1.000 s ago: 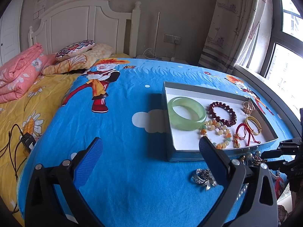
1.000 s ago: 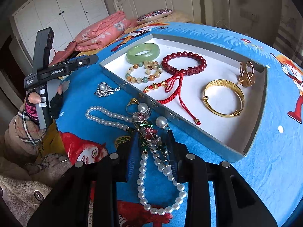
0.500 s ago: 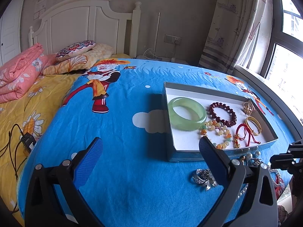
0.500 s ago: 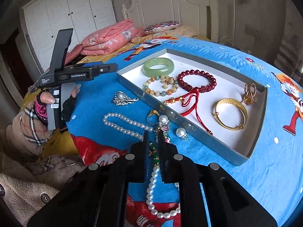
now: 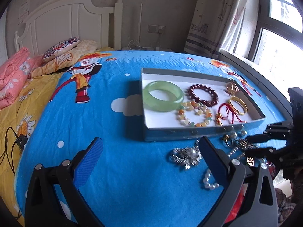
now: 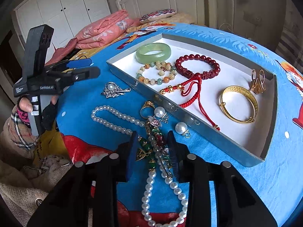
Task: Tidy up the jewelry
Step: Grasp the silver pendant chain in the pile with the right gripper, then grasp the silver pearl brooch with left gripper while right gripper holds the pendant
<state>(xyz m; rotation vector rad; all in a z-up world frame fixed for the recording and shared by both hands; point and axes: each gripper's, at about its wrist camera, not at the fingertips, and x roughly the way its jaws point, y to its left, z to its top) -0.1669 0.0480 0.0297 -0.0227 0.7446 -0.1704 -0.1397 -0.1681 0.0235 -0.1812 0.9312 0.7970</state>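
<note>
1. The right gripper [image 6: 152, 147] is being held low over the blue bedspread [image 5: 117, 170], angled down at a tangle of loose jewelry just outside the tray [image 6: 198, 126]. Its jaws are being opened slightly and are standing narrowly apart; the pearl necklace [image 6: 149, 187], with its green beads and small charms, is lying between the pads, but nothing is being lifted, and whether the pads are pressing on it cannot be told.
2. The left gripper [image 5: 149, 160] is being kept wide open and empty beside the silver brooch [image 5: 186, 156], apparently so that it is ready for that piece.
3. The tray is being used as the collecting place: a green jade bangle [image 6: 153, 53], a red bead bracelet [image 6: 197, 66], a mixed bead bracelet [image 6: 157, 73], a red cord bracelet [image 6: 189, 89], a gold bangle [image 6: 238, 104] and a gold ring [image 6: 257, 83] are lying spread apart inside it.
4. Two pearl earrings [image 6: 181, 128] and another ring [image 6: 147, 106] are being left outside, near the tray wall, so the sorting is judged partly done.
</note>
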